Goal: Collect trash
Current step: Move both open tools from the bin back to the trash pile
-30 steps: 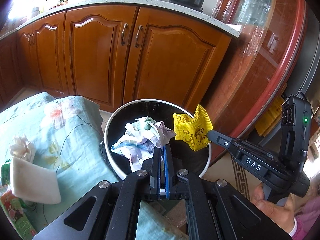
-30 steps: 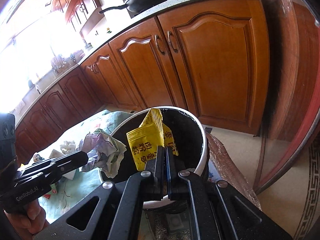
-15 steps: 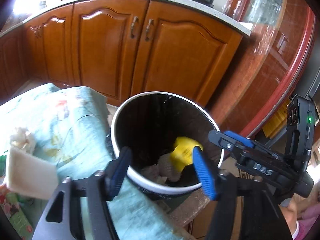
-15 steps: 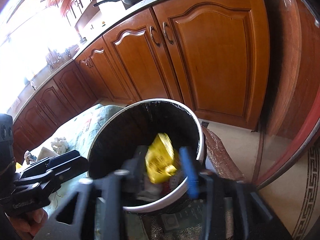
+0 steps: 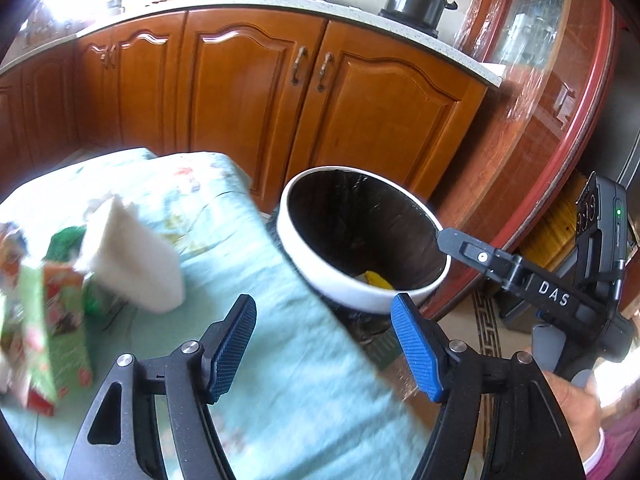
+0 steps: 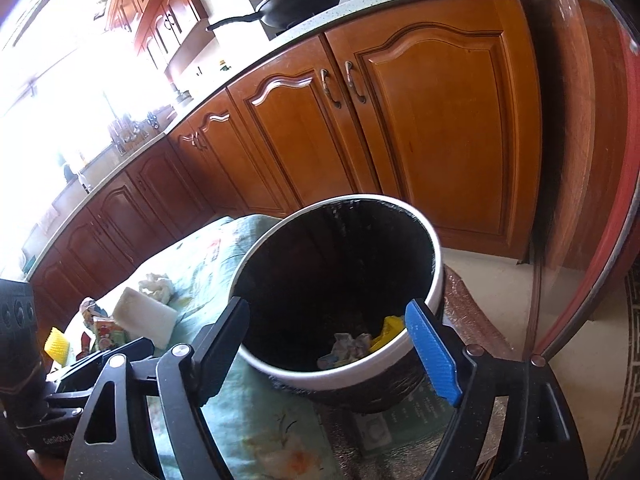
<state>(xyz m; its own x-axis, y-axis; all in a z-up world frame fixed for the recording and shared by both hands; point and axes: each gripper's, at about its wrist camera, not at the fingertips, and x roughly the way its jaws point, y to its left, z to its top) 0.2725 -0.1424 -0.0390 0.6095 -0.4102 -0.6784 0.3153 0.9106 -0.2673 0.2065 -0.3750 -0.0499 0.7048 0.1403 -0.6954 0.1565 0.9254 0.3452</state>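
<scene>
Landmark: white-rimmed trash bin with a black liner, standing in front of the wooden cabinet doors.

Left hand-held gripper: released, blue pads spread wide, nothing between them. It hangs over the pale floral cloth, just beside the bin's near rim.

Right hand-held gripper: released as well, fingers wide apart, framing the near rim of the bin and holding nothing.

Inside the bin, at the bottom: yellow packet lying against the wall, with a crumpled paper wad just beside it. The left wrist view shows only a sliver of the packet past the rim.

Away from the bin, on the cloth: white sponge block, crumpled tissue, green printed wrapper, small yellow item. All are well apart from the bin.
</scene>
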